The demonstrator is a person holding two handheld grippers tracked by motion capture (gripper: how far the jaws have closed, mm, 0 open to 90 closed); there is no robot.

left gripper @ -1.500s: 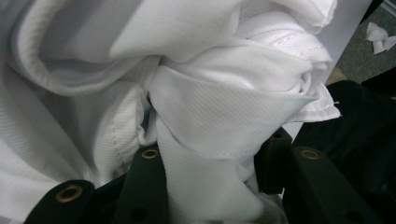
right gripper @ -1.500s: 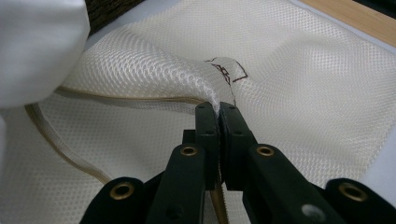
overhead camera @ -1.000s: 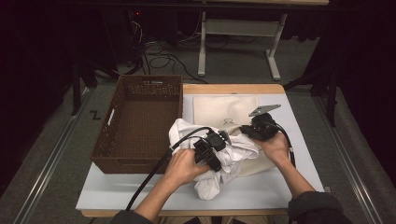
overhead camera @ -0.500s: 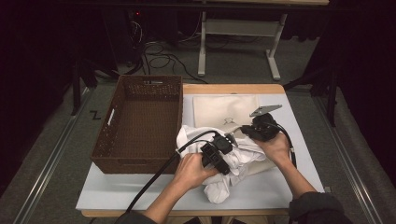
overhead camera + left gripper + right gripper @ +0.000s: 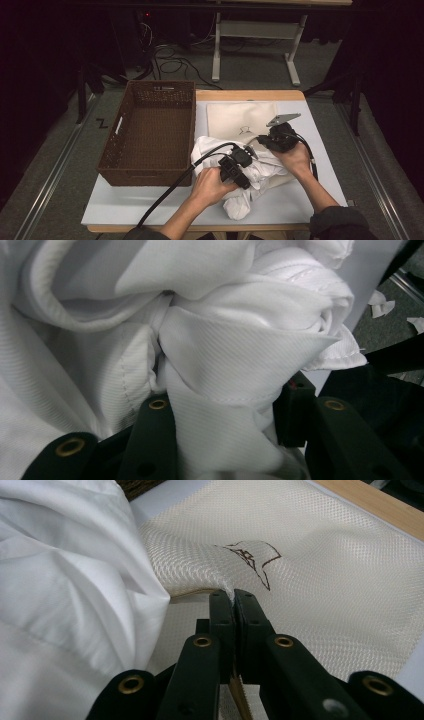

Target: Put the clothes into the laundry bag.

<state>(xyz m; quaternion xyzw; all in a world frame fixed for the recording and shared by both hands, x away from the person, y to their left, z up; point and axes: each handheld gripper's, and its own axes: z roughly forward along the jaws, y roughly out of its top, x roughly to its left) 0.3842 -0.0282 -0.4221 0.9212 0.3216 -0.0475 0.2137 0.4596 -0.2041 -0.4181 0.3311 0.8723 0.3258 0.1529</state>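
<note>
A crumpled white garment (image 5: 256, 176) lies on the table in front of a flat cream mesh bag (image 5: 240, 117) with a small brown emblem. In the left gripper view, my left gripper (image 5: 225, 395) is shut on a thick fold of the white garment (image 5: 225, 340). The left gripper (image 5: 245, 165) sits on top of the heap in the high view. My right gripper (image 5: 232, 597) is shut on the raised near edge of the cream bag (image 5: 325, 580), with the white garment (image 5: 65, 580) bulging right beside its jaws. The right gripper (image 5: 261, 143) sits at the bag's near edge.
A brown wicker basket (image 5: 150, 130) stands at the left on the pale grey table top (image 5: 150, 205). The table's wooden rim runs behind the bag. Beyond it, cables and a metal stand rest on a dark floor.
My left gripper has shifted slightly to the right with the white garment, bunching it closer to the bag's edge. The right gripper has stayed put.
</note>
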